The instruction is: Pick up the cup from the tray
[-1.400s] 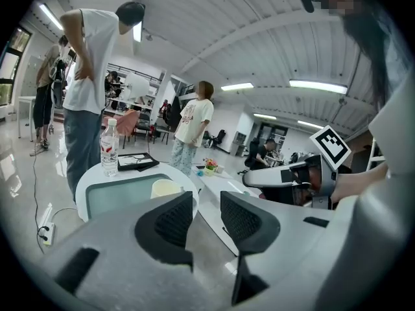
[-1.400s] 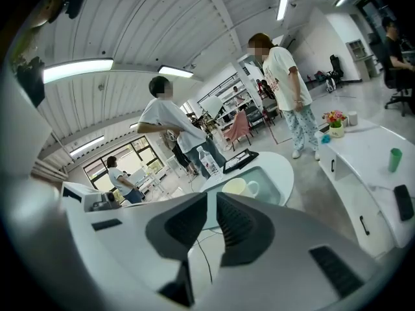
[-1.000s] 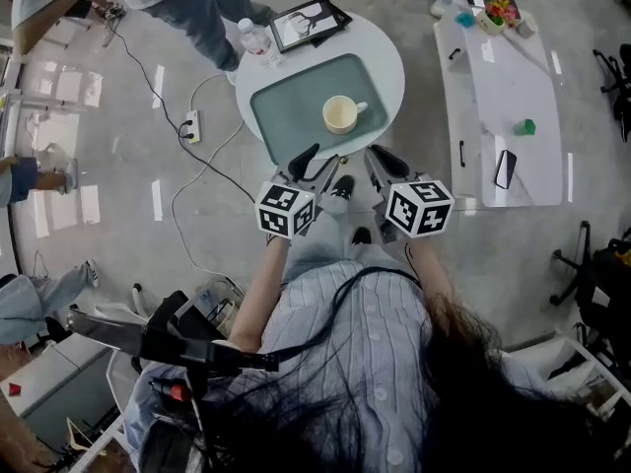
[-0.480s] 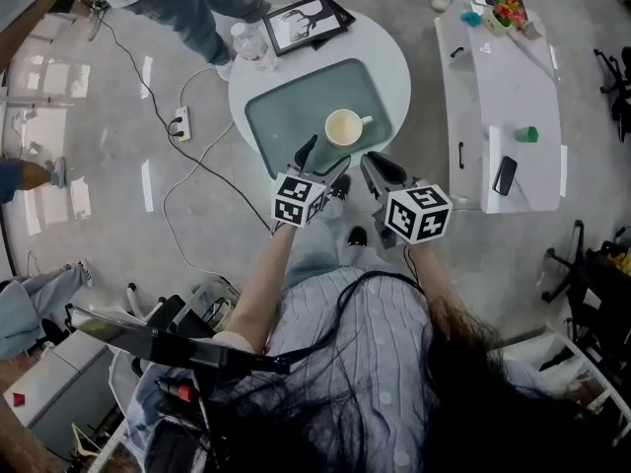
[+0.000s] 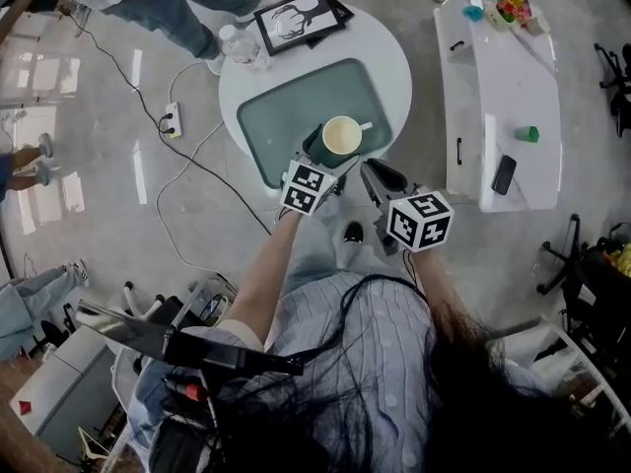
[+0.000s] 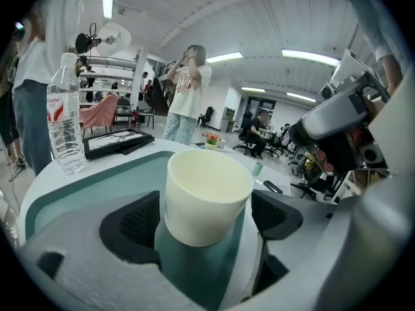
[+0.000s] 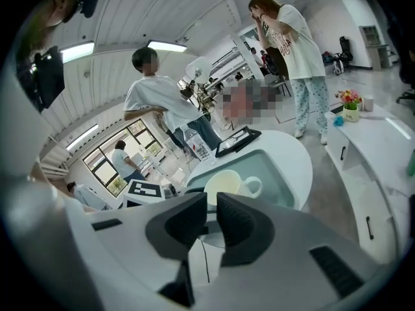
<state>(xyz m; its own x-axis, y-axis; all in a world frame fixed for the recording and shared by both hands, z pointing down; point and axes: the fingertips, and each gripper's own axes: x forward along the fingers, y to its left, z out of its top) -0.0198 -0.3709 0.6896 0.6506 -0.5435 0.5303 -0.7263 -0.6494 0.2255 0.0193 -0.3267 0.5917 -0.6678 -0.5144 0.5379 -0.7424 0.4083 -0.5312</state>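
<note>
Holding back nearest to me, my right gripper (image 7: 212, 220) hangs just short of the near edge of the grey-green, round-cornered plastic tray (image 5: 281, 116). Its black jaws are drawn almost together with nothing in them. I judge it is parked there to leave the approach free.

Just ahead, my left gripper (image 6: 206, 218) reaches over the tray's near rim. Its jaws are opening, spread to either side of the cream ceramic cup (image 5: 342, 135). The cup stands upright on the tray, close to that near edge, between my pads. They do not press on it, and a gap shows on the right side.

I come in low and level so the pads face the cup's plain wall, the surest surface to clamp. Its handle points toward the tray's right edge, clear of my jaws. What remains, I judge, is a closing squeeze and then a lift.

Beyond the tray's far left corner, on the round white table (image 5: 389, 57), stand a clear plastic water bottle (image 6: 65, 122) and a black-framed picture (image 5: 293, 18), well apart from the cup.
</note>
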